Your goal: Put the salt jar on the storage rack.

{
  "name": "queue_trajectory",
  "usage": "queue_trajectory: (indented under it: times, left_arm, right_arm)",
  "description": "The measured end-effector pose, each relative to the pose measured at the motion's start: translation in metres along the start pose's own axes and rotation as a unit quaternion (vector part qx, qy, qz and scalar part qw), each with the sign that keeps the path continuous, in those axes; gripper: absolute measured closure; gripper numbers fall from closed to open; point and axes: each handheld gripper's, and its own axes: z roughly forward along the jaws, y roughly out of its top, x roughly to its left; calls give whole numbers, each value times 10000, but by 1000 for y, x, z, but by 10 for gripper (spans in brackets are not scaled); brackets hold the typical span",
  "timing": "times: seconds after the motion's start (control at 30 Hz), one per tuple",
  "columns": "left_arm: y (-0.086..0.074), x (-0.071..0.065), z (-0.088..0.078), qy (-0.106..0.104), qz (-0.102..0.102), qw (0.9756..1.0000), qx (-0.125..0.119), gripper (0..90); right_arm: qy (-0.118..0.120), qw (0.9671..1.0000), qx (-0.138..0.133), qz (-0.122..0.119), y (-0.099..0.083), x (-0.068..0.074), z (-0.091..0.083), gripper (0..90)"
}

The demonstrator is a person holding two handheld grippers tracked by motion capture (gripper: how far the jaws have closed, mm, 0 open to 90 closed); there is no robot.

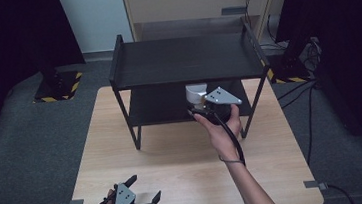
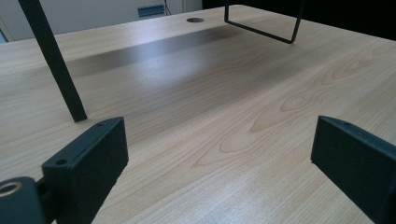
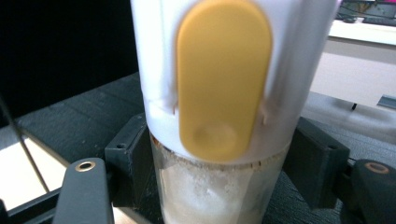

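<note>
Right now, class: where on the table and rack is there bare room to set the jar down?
The rack has a bare top shelf. So is the table in front of it, up to the left gripper. The lower shelf is tight where the right gripper holds the jar.

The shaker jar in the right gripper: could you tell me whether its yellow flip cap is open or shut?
Shut: the yellow flip cap lies flat against the white lid of the jar, which the right gripper clamps.
</note>
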Motion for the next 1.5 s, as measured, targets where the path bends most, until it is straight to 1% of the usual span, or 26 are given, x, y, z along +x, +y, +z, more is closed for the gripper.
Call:
queue_trajectory:
  times: [0.03, 0.13, 0.2, 0.23, 0.27, 0.3, 0.33, 0.4, 0.47, 0.53, 0.57, 0.6, 0.63, 0.67, 0.77, 0.8, 0.83, 0.87, 0.93, 1.13, 1.33, 1.43, 1.5]
  left_arm:
    - [0, 0, 0, -4, -7, 10000, -9, 28]
    - [0, 0, 0, -9, -7, 10000, -8, 28]
    - [0, 0, 0, -15, 7, 10000, 3, 28]
    - [0, 0, 1, -25, 22, 10000, 10, 28]
    - [0, 0, 1, -25, 22, 10000, 10, 28]
    - [0, -1, 1, -26, 24, 10000, 5, 28]
    - [0, 0, 1, -38, 22, 10000, 9, 28]
    - [0, 0, 1, -41, 15, 10000, 5, 28]
    - [0, 0, 1, -45, 5, 10000, 6, 28]
    - [0, 0, 1, -56, -4, 10000, 13, 28]
    - [0, 0, 1, -56, -4, 10000, 13, 28]
    - [0, 0, 1, -59, -10, 10000, 15, 28]
    - [0, 1, 1, -59, -18, 10000, 11, 28]
    - [0, 1, 1, -59, -18, 10000, 11, 28]
    - [0, 0, 1, -52, -20, 10000, 15, 28]
    - [0, 0, 1, -47, -18, 10000, 20, 28]
    - [0, 0, 1, -41, -14, 10000, 29, 28]
    - [0, 0, 2, -35, -14, 10000, 33, 28]
    - [-1, 0, 2, -15, 0, 10000, 48, 28]
    - [-1, -1, 2, 83, 1, 10000, 49, 28]
    - [-2, 0, 1, 179, -19, 9998, 45, 28]
    - [-2, 1, 1, 207, -12, 9998, 45, 28]
    - [-2, 0, 1, 224, -5, 9997, 48, 28]
  right_arm:
    - [-9, 9999, -82, 94, -4, -1, 2, 307]
    - [-18, 9999, -135, 72, -7, 0, 2, 306]
    - [-30, 9998, -174, 110, -10, 0, 2, 305]
    - [24, 9996, -207, 174, -12, -3, 1, 303]
    - [24, 9996, -207, 174, -12, -3, 1, 303]
    - [69, 9995, -221, 198, -13, -6, 1, 278]
    - [118, 9994, -213, 253, -13, -8, 1, 214]
    - [120, 9989, -245, 394, -15, -10, -4, 150]
    - [134, 9989, -269, 355, -15, -13, -9, 147]
    - [271, 9986, -290, 357, -16, -19, -15, 148]
    - [271, 9986, -290, 357, -16, -19, -15, 148]
    - [321, 9984, -300, 349, -17, -21, -20, 148]
    - [405, 9981, -340, 330, -20, -27, -28, 148]
    - [405, 9981, -340, 330, -20, -27, -28, 148]
    - [434, 9981, -323, 305, -25, -30, -45, 146]
    - [444, 9981, -305, 287, -26, -30, -51, 146]
    - [460, 9983, -281, 239, -30, -30, -63, 146]
    - [460, 9983, -281, 239, -30, -30, -63, 146]
    - [488, 9984, -206, 215, -34, -30, -75, 146]
    - [466, 9988, -70, 147, -49, -31, -103, 146]
    - [413, 9991, 118, 67, -70, -28, -126, 144]
    - [451, 9986, 278, -1, -79, -27, -135, 144]
    - [404, 9986, 352, -20, -86, -26, -142, 144]
